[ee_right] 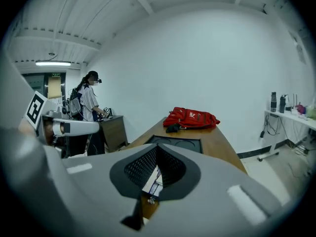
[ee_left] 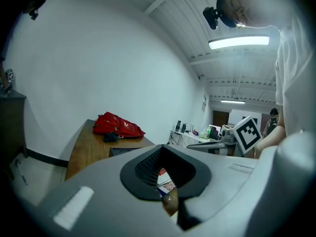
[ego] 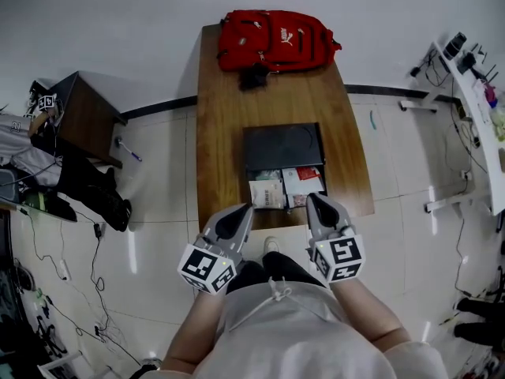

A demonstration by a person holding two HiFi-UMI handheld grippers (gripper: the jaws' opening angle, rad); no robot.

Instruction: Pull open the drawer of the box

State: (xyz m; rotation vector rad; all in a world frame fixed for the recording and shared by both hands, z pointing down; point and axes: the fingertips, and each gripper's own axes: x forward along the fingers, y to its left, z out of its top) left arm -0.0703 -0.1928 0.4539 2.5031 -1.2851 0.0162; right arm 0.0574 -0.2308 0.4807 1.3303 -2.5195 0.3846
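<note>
Both my grippers at the front of the open drawer

My left gripper and right gripper each have their jaws drawn together with nothing held between them. The drawer stands out of the black box just ahead of me, between the two grippers, with packets lying in it. Its front left corner is just beyond my left tips and its front right corner is at my right tips. The box sits farther ahead on the wooden table.
</note>
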